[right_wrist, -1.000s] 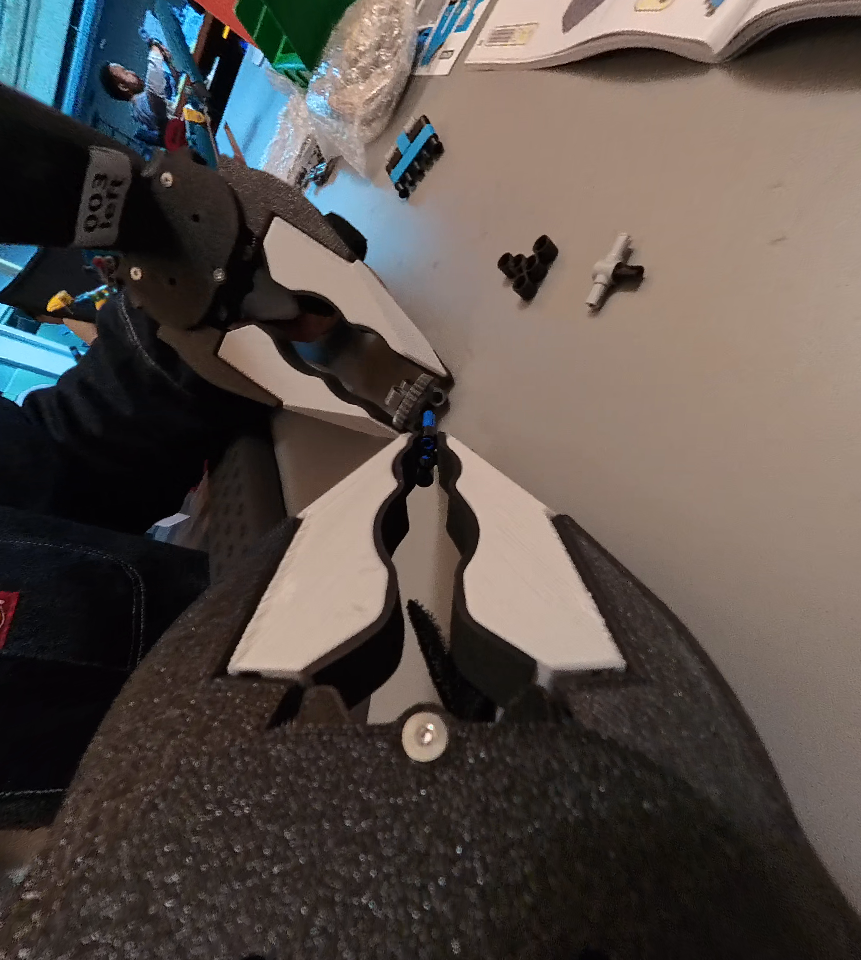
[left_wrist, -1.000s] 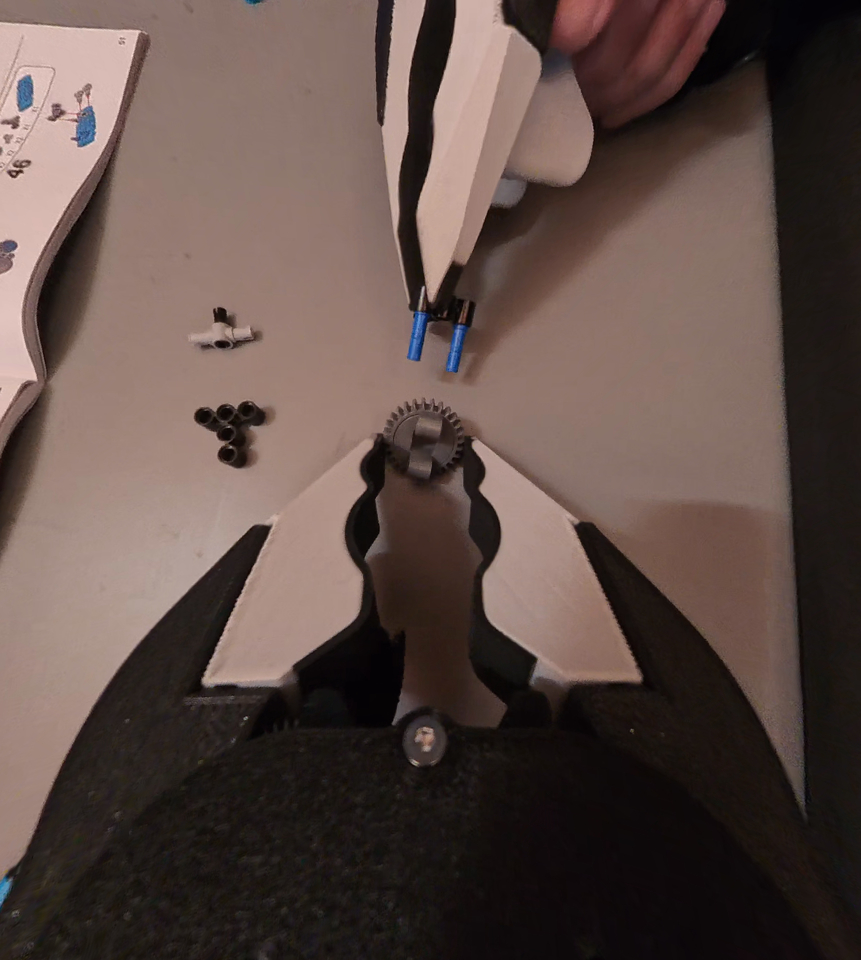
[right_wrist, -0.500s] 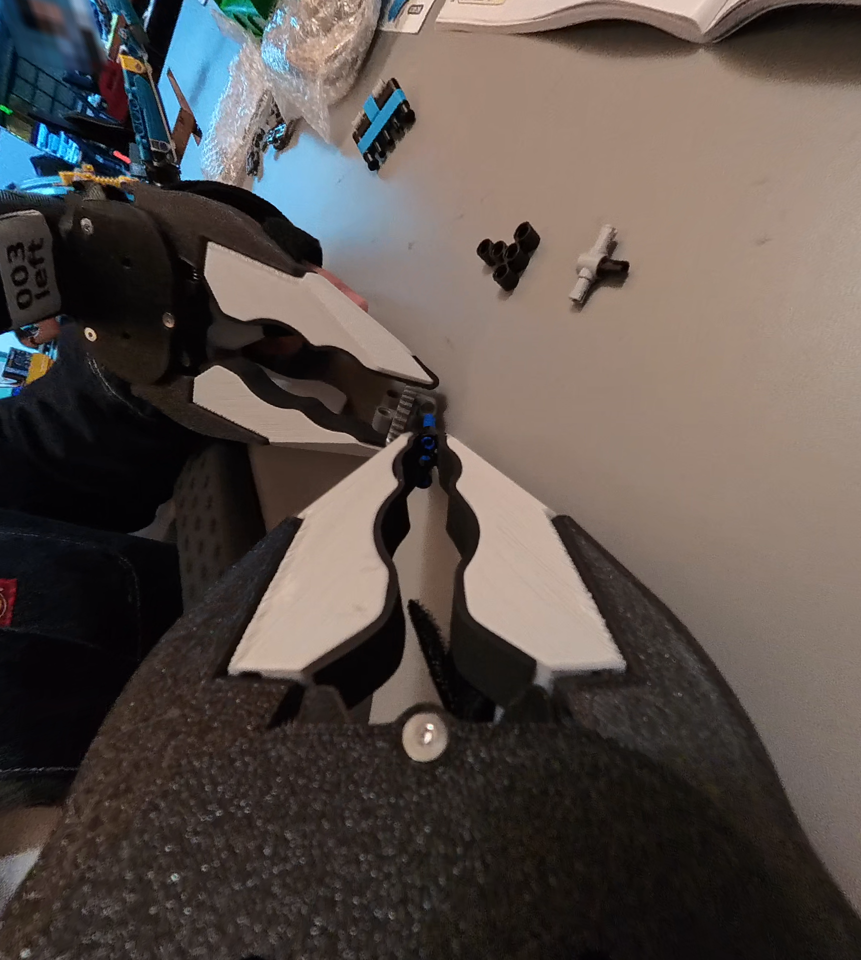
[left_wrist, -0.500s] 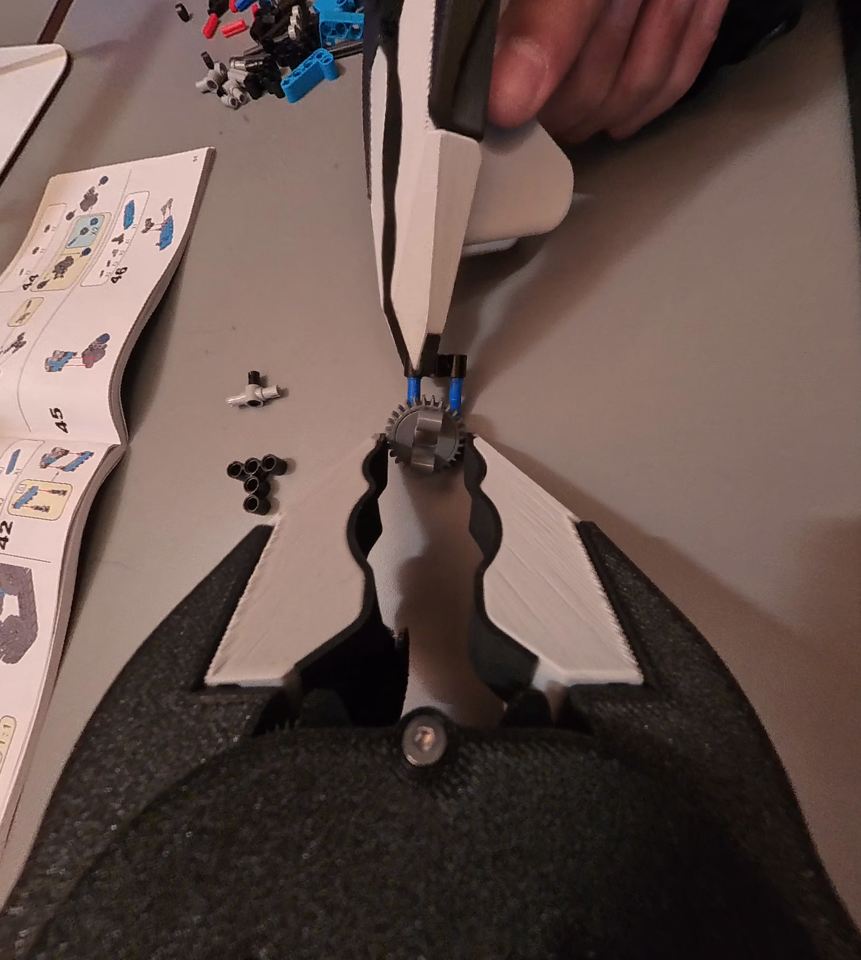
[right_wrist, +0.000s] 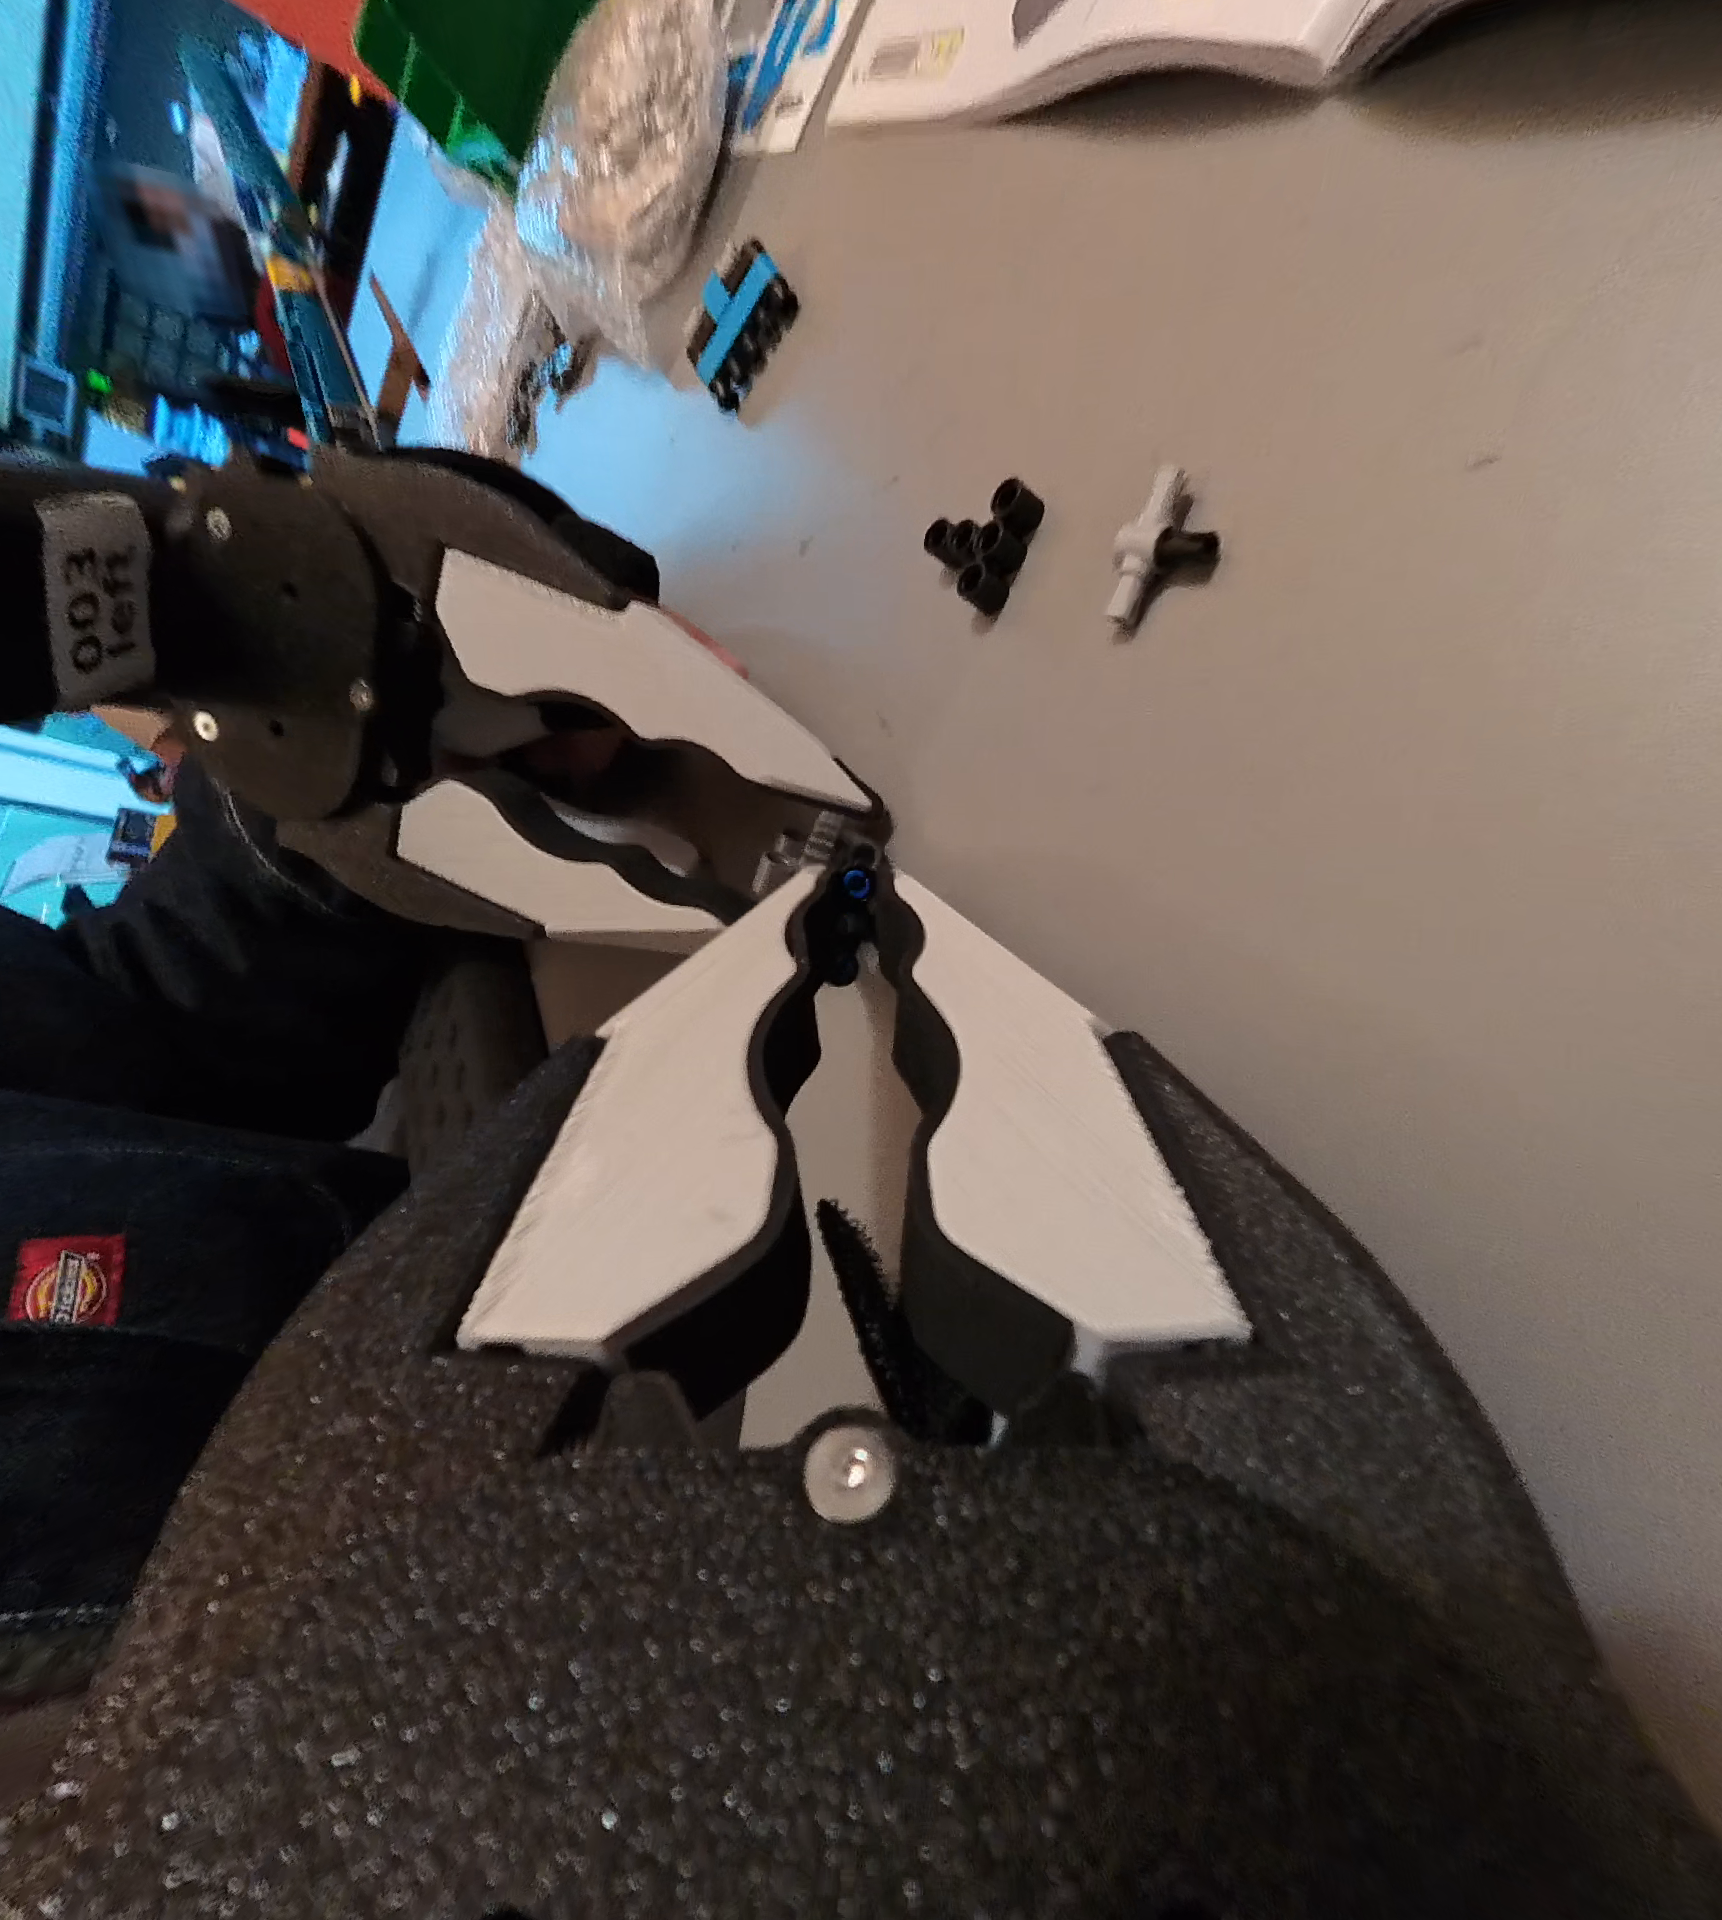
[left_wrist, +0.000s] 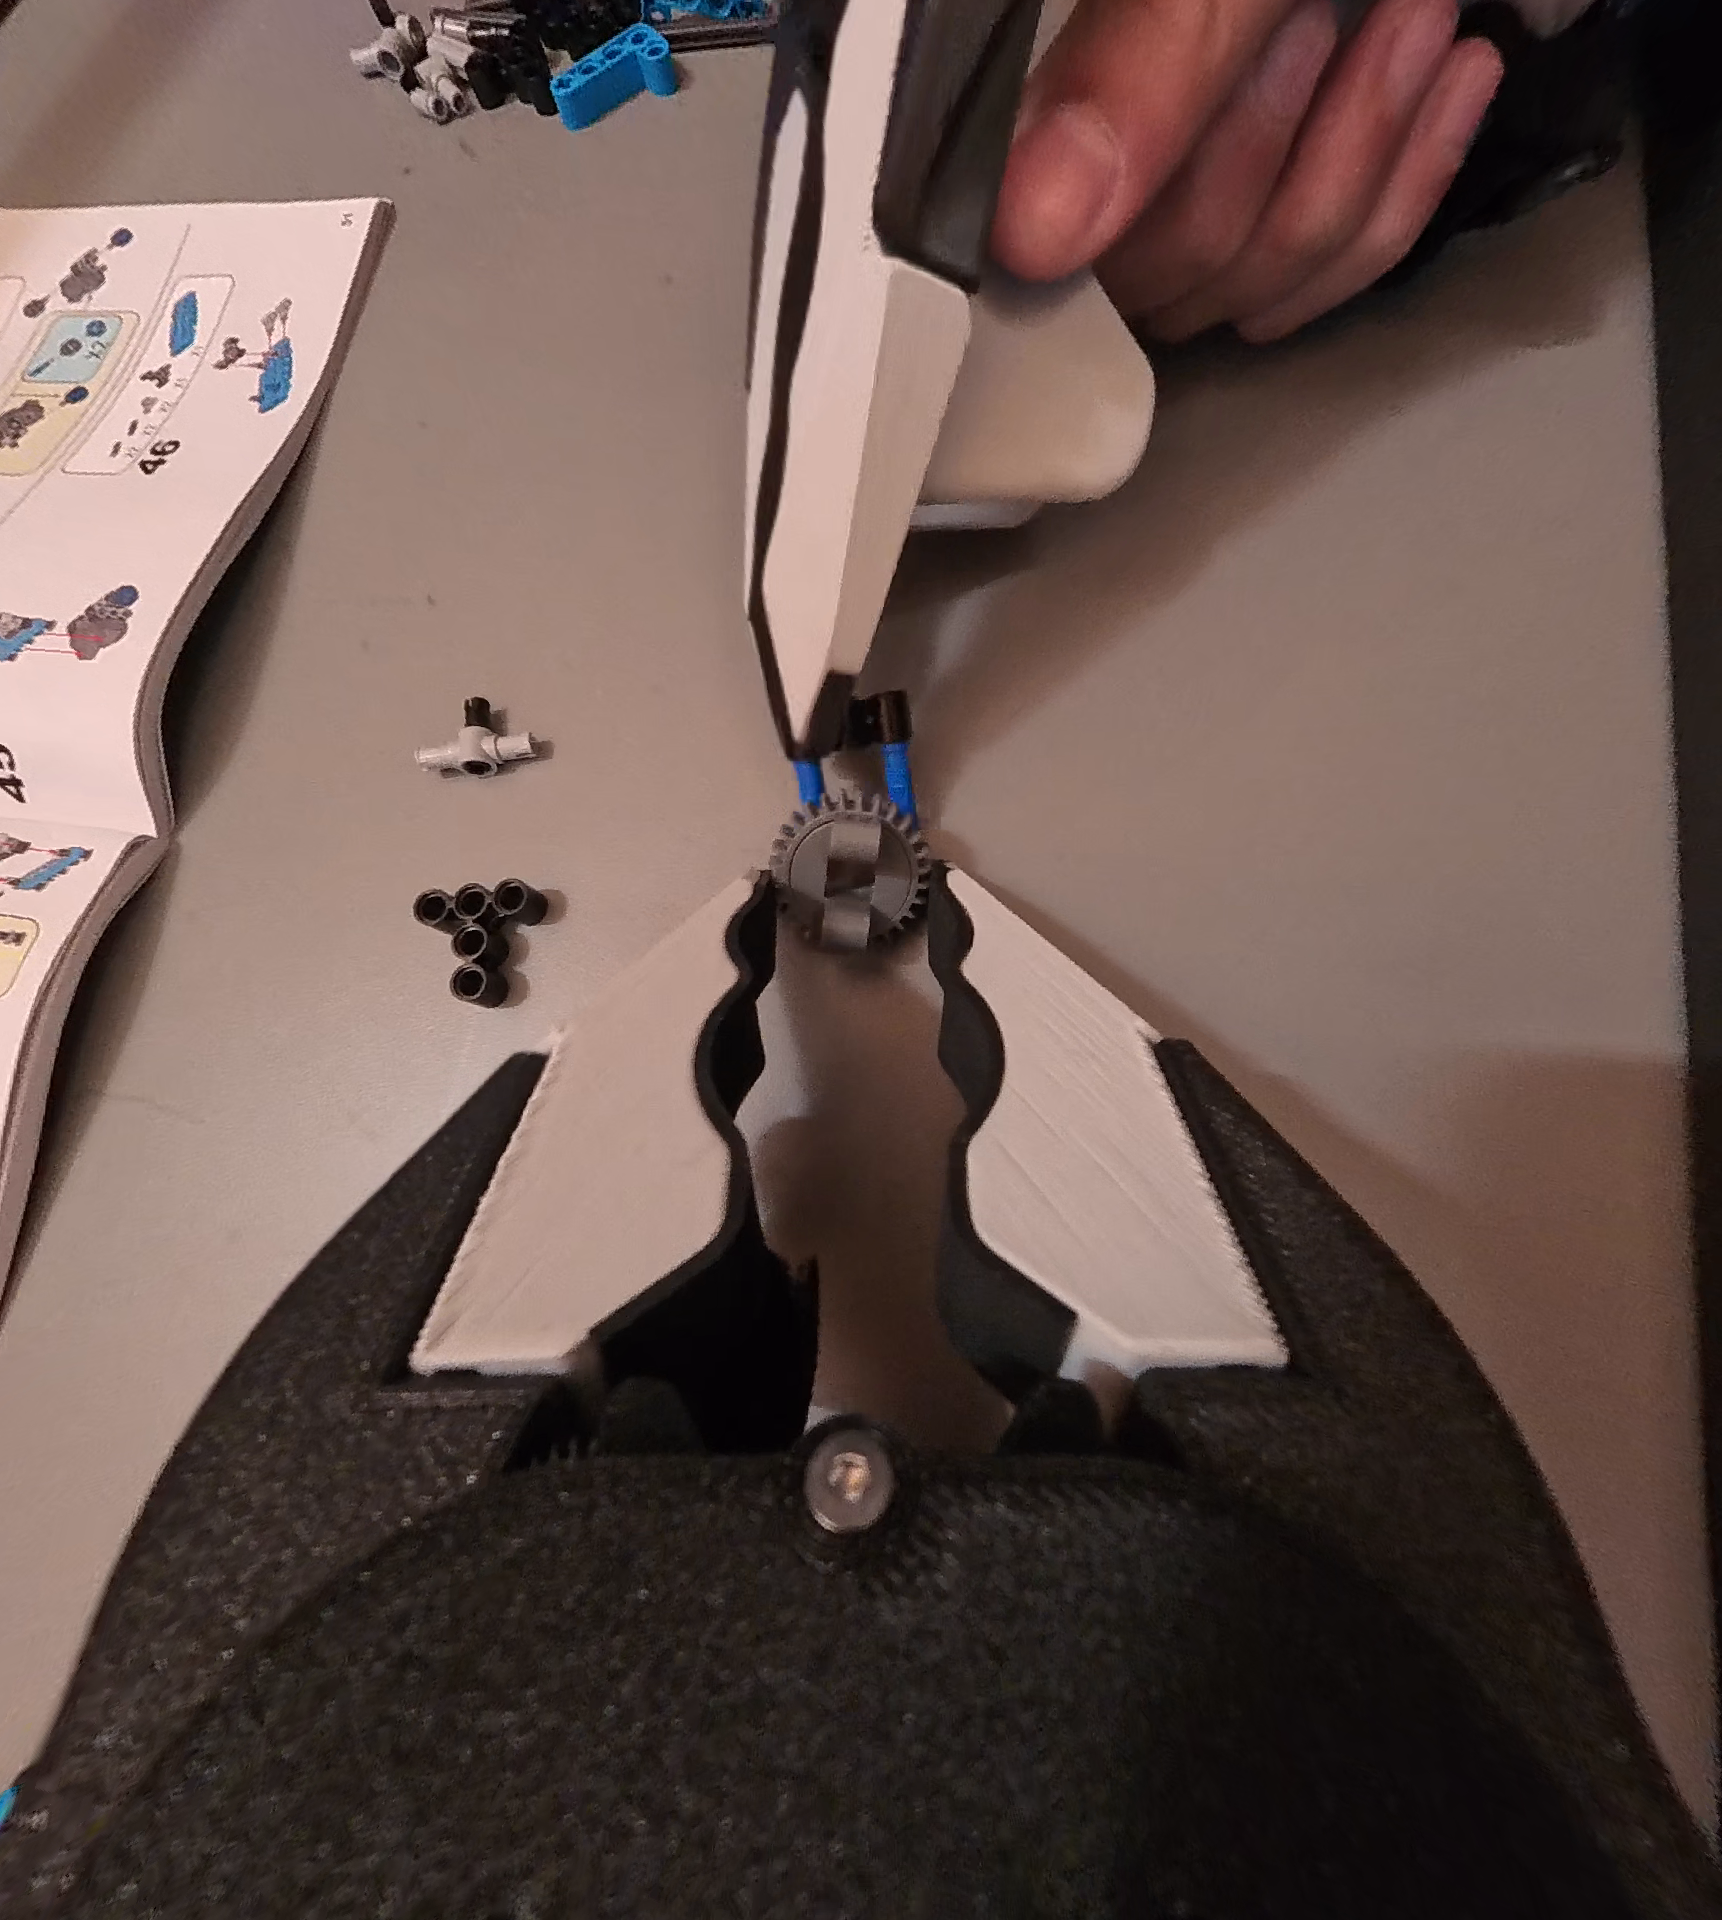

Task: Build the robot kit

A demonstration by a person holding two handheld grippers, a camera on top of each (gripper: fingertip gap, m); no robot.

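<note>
My left gripper (left_wrist: 852,894) is shut on a grey toothed gear (left_wrist: 852,873) and holds it upright between both pads above the grey table (left_wrist: 1252,831). My right gripper (left_wrist: 821,727) comes down from above, shut on a small black piece with two blue pins (left_wrist: 898,774). The pins reach the gear's upper rim. In the right wrist view my right gripper (right_wrist: 852,904) is shut on the black piece with blue pins (right_wrist: 852,888), and the left gripper (right_wrist: 836,831) with the gear (right_wrist: 815,836) sits just beyond its tips.
A black T-shaped connector (left_wrist: 478,930) and a small grey and black connector (left_wrist: 478,746) lie on the table to the left. An open instruction booklet (left_wrist: 88,499) lies farther left. A pile of loose parts (left_wrist: 524,62) is at the back. A hand (left_wrist: 1231,156) holds the right gripper. Less than 4 cm separates the two grippers' tips.
The black piece with blue pins has come down from above the gear until its pins reach the gear's rim. Both grasps stay as they were.
</note>
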